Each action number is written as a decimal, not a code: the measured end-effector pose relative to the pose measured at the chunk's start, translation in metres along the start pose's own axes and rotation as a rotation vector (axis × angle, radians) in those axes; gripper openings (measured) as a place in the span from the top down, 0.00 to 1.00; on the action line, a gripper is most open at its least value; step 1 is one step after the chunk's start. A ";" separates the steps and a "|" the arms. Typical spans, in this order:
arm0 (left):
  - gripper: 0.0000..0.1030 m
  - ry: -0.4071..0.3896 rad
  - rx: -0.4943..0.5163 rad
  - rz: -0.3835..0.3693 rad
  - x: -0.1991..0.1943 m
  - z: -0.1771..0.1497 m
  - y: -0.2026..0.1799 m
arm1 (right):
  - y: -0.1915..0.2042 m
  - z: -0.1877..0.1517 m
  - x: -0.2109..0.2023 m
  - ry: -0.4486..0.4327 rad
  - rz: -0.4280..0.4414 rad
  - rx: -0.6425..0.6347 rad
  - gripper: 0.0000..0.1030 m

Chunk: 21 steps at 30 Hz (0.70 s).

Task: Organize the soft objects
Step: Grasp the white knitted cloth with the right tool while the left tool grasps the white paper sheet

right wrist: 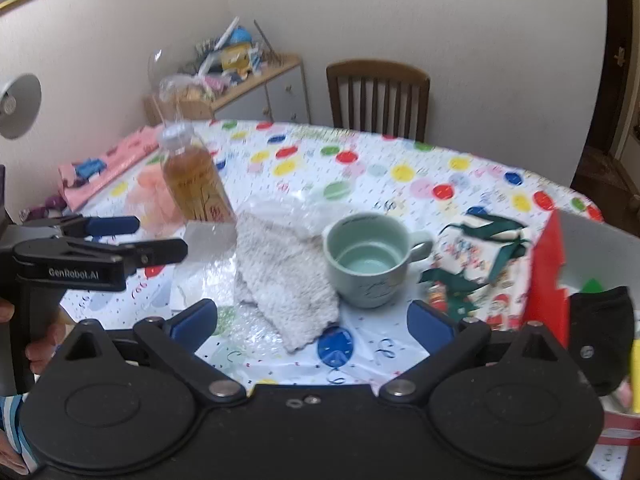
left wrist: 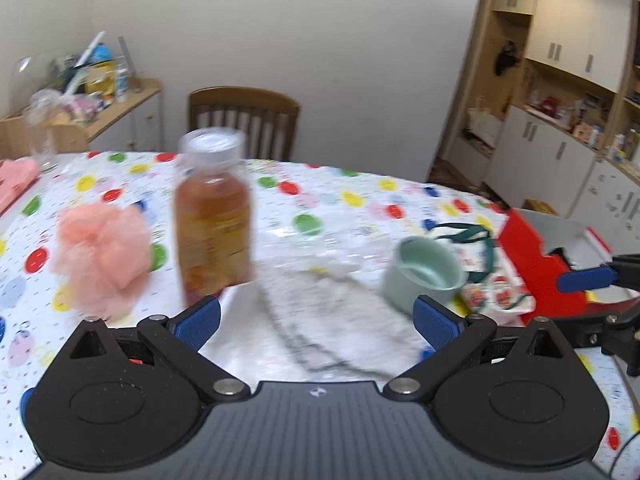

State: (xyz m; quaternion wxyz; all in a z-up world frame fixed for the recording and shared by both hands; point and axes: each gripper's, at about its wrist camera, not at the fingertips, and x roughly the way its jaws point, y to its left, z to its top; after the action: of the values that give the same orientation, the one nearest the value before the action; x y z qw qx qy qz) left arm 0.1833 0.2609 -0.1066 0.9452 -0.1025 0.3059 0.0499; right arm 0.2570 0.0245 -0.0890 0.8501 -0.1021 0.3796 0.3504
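black plastic on the side of the left gripper (right wrist: 116,236) carries the only writing that reads cleanly, "genrobot.ai"; the print on the clear bottle of amber liquid (left wrist: 214,220) and on the pale green ceramic mug (right wrist: 370,258) is too blurred to read. the mug stands upright and looks empty. to its right lies a christmas-print gift bag with green ribbon (right wrist: 480,264), and beyond that a red-sided open box (right wrist: 546,280) holding a black soft item (right wrist: 602,332). the white knitted cloth (right wrist: 280,280) lies flat on the polka-dot tablecloth (right wrist: 360,160), touching the mug's left side; the peach mesh bath pouf (left wrist: 100,256) sits left of the bottle. both the left gripper and the right gripper (right wrist: 312,320) are spread wide, grasping nothing.
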 end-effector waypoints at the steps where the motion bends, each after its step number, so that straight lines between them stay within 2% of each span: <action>1: 0.00 0.005 -0.004 0.012 0.003 -0.002 0.006 | 0.003 0.000 0.008 0.011 -0.003 -0.002 0.02; 8: 0.00 0.057 -0.026 0.059 0.027 -0.014 0.038 | 0.013 -0.004 0.057 0.081 -0.029 0.039 0.11; 15: 0.01 0.100 -0.031 0.091 0.051 -0.025 0.055 | 0.013 -0.005 0.095 0.122 -0.068 0.064 0.14; 19: 0.01 0.118 -0.042 0.102 0.064 -0.029 0.062 | 0.008 -0.005 0.114 0.138 -0.094 0.099 0.20; 21: 0.04 0.121 -0.051 0.097 0.068 -0.030 0.064 | 0.004 -0.004 0.121 0.141 -0.100 0.122 0.21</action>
State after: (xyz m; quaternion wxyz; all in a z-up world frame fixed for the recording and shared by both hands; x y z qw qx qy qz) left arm 0.2111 0.3190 -0.1804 0.9185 -0.1145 0.3659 0.0974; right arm 0.3085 0.0881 -0.1783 0.8425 -0.0931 0.4534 0.2756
